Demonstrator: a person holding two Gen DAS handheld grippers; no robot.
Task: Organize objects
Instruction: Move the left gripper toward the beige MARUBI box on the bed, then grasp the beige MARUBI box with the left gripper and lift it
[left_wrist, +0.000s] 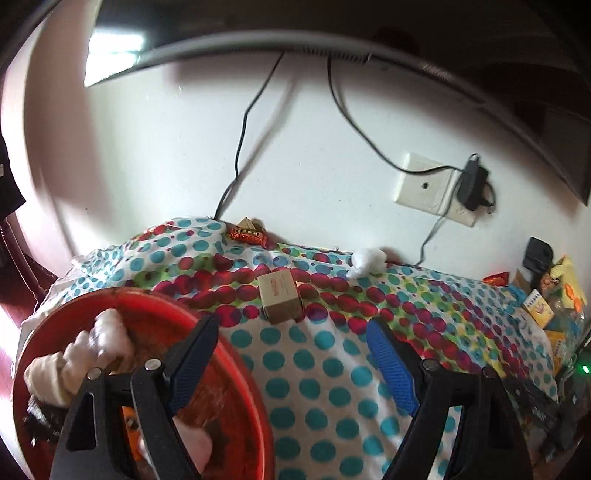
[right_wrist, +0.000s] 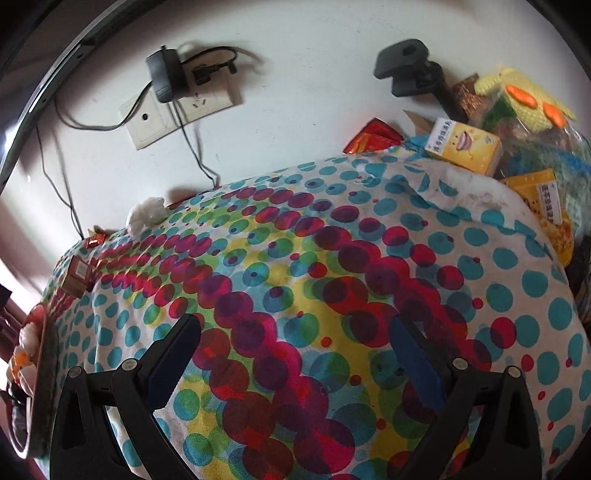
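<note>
The tabletop is covered by a spotted cloth (right_wrist: 332, 258) with blue, red, green and yellow dots. A white wall (left_wrist: 314, 129) is seen behind it, with a wall socket (left_wrist: 424, 188) and a black plug (left_wrist: 474, 182) at about 2 o'clock in the left view. Two dark cords (left_wrist: 240, 140) are hung down the wall from a grey-edged screen (left_wrist: 258, 40) at 12 o'clock.

A red bowl (left_wrist: 236, 354) is placed at 8 o'clock in the left view, and white fluffy lumps (left_wrist: 107, 332) are held inside it. A small brown box (left_wrist: 280, 297) is set on the cloth in the middle. A red wrapper (left_wrist: 249, 232) and a white puff (left_wrist: 365, 260) are laid near the wall. Yellow boxes (right_wrist: 465, 146) and a knitted yellow toy (right_wrist: 524, 98) are piled at 1 o'clock in the right view.

The left claw (left_wrist: 293, 354) is spread wide apart, and nothing is gripped; one finger is seen over the bowl. The right claw (right_wrist: 295, 350) is also spread wide above the cloth, and nothing is held.
</note>
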